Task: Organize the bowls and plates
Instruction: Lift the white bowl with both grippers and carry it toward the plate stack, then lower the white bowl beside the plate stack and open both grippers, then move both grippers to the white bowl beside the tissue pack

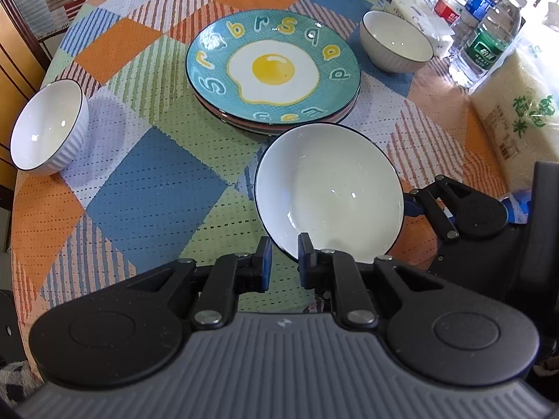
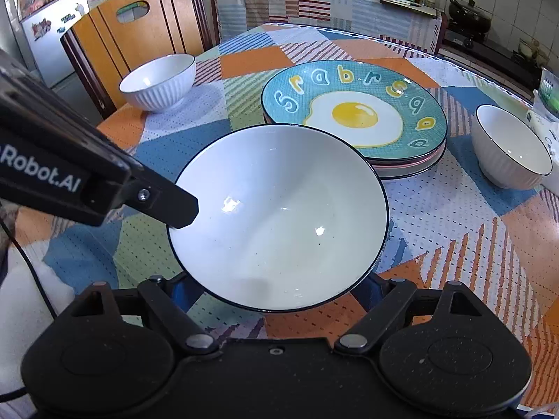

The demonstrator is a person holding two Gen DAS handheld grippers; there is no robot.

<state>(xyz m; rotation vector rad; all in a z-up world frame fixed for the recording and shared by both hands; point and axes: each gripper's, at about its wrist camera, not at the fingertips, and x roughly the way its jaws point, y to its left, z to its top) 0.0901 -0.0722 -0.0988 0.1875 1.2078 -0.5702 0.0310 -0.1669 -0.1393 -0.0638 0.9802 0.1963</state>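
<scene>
A round table under a patchwork cloth [image 1: 146,181] of orange, blue, green and striped squares carries everything. At its middle sits a stack of plates [image 1: 272,70]; the top one is teal with a dark rim, a fried egg painted in the centre and pale and yellow letters round the border, and pinkish and white rims show beneath it. In front of the stack a wide white bowl [image 2: 279,216] with a thin dark rim and glossy inside is held tilted above the cloth. The right gripper [image 2: 276,289] has its jaws spread wide, one blue pad on each side of the bowl's underside, cradling it. The left gripper [image 1: 284,262] is nearly closed, its pads pinching the bowl's rim. Two smaller ribbed white bowls stand well apart: the left small bowl [image 1: 49,129] near the table edge by a wooden chair [image 2: 139,31], the right small bowl [image 1: 396,42] beside water bottles [image 1: 485,31] and a bag of rice [image 1: 520,118]
</scene>
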